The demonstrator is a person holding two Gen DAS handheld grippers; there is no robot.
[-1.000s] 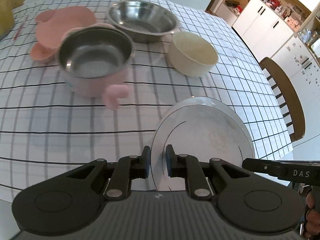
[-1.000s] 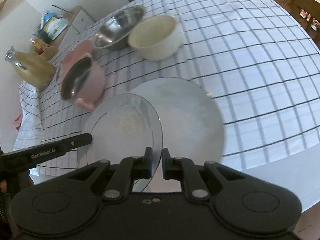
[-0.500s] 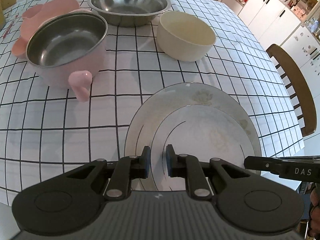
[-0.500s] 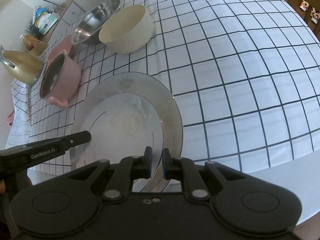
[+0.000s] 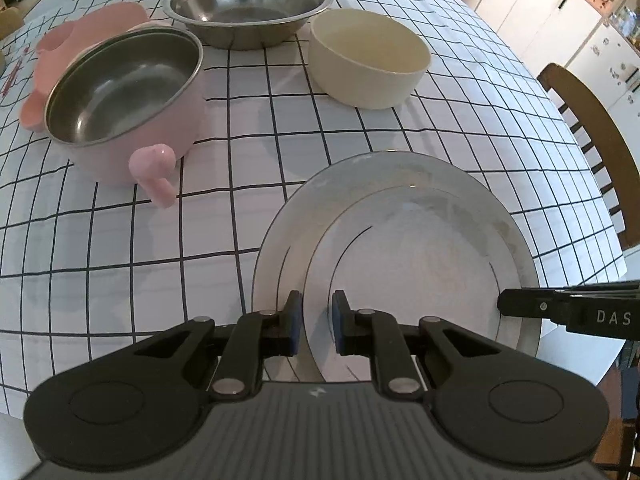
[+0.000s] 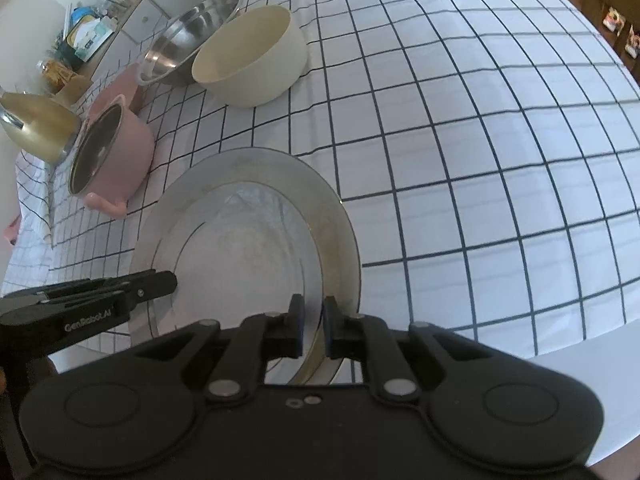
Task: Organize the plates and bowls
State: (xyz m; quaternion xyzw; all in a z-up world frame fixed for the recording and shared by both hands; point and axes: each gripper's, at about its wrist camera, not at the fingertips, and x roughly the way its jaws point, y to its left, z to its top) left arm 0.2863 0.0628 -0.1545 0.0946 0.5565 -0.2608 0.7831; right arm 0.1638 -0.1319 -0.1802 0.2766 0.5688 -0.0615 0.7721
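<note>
At lower centre of both views, the small plate (image 5: 416, 264) lies nested in the large plate (image 5: 280, 248) on the worktop (image 5: 120, 240). The left tool (image 5: 314, 322) and right tool (image 6: 311, 330) each pinch its rim, jaws narrow. The pink pot (image 5: 124, 104), steel bowl (image 5: 248, 4) and cream bowl (image 5: 368, 56) stand empty. Only the right view shows a brass vessel (image 6: 36, 132), upper left.

Glossy ceramic plates (image 5: 420, 240); shiny steel bowl (image 5: 248, 4); matt cream bowl (image 5: 368, 64); checked cloth (image 5: 120, 260).
</note>
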